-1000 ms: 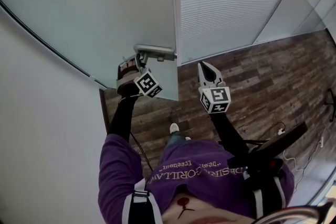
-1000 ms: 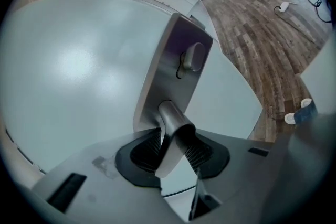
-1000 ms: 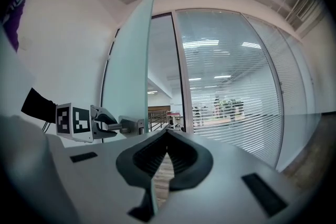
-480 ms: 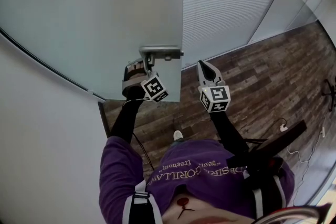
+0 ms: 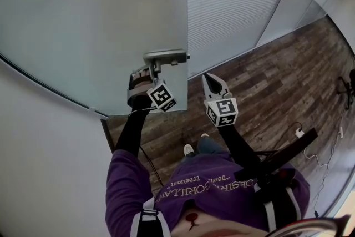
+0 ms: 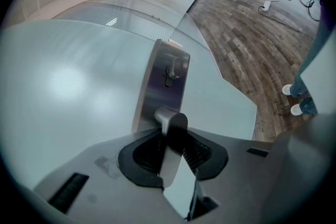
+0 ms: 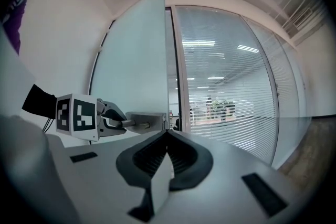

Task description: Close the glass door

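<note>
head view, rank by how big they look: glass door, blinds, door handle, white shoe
1. glass door
2. blinds
3. door handle
4. white shoe, which looks smallest, though it is also farthest from the camera

Frosted glass door stands ajar — metal lever handle at its edge.

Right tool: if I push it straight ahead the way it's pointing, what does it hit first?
Most likely the free edge of the glass door, about level with the lock plate; the right tool aims there. Depth is unclear, so it might slip into the open gap beside it.
</note>
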A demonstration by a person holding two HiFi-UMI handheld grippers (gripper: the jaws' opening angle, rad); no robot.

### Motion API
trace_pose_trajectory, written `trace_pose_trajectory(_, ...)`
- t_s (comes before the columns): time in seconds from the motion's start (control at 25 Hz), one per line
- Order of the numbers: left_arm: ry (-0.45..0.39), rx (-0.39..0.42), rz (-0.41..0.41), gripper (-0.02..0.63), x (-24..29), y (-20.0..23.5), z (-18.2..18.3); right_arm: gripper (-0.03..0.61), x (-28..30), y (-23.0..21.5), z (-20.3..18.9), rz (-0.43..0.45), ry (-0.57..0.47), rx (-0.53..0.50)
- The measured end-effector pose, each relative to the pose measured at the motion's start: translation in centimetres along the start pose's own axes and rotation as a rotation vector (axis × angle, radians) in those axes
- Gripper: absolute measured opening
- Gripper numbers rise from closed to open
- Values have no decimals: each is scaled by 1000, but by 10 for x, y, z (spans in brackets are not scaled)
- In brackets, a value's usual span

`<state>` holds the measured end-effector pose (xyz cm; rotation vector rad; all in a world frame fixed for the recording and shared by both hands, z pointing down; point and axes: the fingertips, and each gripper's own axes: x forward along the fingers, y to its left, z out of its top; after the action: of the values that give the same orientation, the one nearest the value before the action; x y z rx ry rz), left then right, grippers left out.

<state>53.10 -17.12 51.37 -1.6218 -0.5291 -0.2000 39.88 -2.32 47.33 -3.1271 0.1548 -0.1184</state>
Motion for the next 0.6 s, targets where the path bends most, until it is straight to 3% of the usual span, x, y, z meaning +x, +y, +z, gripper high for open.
trace_pose_trajectory(0.28,33,-20,-4,94,1,3,1,-9,7,-5,-1,51,-8,19)
trace_pose_trajectory(0.6,95,-60,-35,94,34,-2,-5,-9,42,-42,3,91,-19,4)
